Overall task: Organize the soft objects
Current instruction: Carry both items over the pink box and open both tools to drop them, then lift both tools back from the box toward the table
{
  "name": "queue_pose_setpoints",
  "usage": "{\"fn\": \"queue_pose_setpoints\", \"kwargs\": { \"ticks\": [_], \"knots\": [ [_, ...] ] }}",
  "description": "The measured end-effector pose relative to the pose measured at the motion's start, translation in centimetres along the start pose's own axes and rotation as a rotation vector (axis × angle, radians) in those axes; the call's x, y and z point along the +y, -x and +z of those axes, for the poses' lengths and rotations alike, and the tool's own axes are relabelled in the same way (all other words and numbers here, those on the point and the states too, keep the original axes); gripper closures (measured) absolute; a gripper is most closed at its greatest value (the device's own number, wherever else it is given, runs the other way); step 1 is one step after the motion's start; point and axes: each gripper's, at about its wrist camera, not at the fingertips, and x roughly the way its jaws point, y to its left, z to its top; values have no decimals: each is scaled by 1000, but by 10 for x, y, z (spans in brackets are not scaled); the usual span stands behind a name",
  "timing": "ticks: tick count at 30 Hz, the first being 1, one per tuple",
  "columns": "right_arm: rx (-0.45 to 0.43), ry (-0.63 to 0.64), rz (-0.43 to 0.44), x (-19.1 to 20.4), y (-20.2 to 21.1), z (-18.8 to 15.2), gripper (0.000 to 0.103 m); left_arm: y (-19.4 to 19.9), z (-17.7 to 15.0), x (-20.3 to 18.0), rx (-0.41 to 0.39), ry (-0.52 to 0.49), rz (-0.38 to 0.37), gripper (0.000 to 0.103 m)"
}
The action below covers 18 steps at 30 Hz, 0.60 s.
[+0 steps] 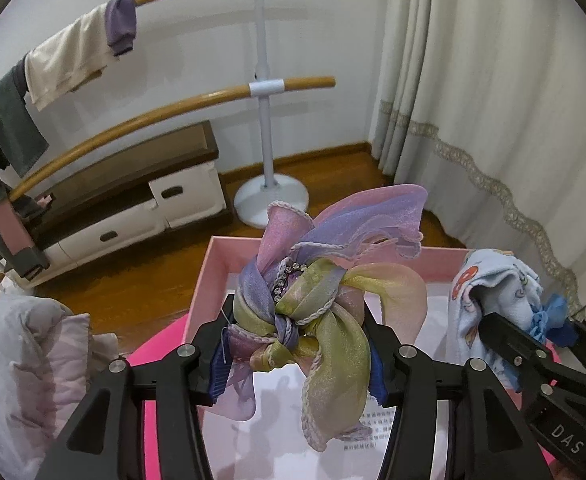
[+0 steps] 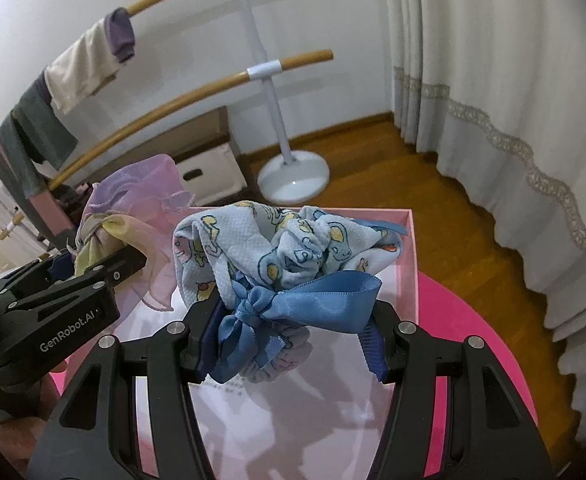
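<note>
My left gripper [image 1: 297, 354] is shut on a sheer pastel scrunchie [image 1: 317, 276] in pink, lilac and yellow with a rhinestone band, held above the open pink box [image 1: 203, 280]. My right gripper [image 2: 289, 340] is shut on a light blue cartoon-print scrunchie [image 2: 285, 240] with a blue satin bow [image 2: 301, 300], also above the pink box [image 2: 411, 248]. The blue scrunchie [image 1: 489, 288] shows at the right of the left wrist view. The pastel scrunchie [image 2: 129, 208] shows at the left of the right wrist view. The box floor is white with a printed sheet.
The box rests on a bright pink round surface [image 2: 473, 344]. A wooden two-bar rack [image 1: 265, 88] with hung clothes [image 1: 69, 60] stands behind, on a white base. A low drawer bench [image 1: 133, 200], cream curtains [image 1: 493, 120] and a pale quilted cloth [image 1: 33, 360] are around.
</note>
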Motion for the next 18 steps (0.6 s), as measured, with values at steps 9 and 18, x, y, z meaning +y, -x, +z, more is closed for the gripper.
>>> {"fn": "queue_pose_setpoints", "kwargs": {
  "ticks": [9,18],
  "knots": [
    [41,-33,-20,-8,-20,0,33,-44,31,-5,39,1,48,15],
    [-25,-58,-12,-8,15,-6,0,22,-4,7,-49,41,52,8]
  ]
}}
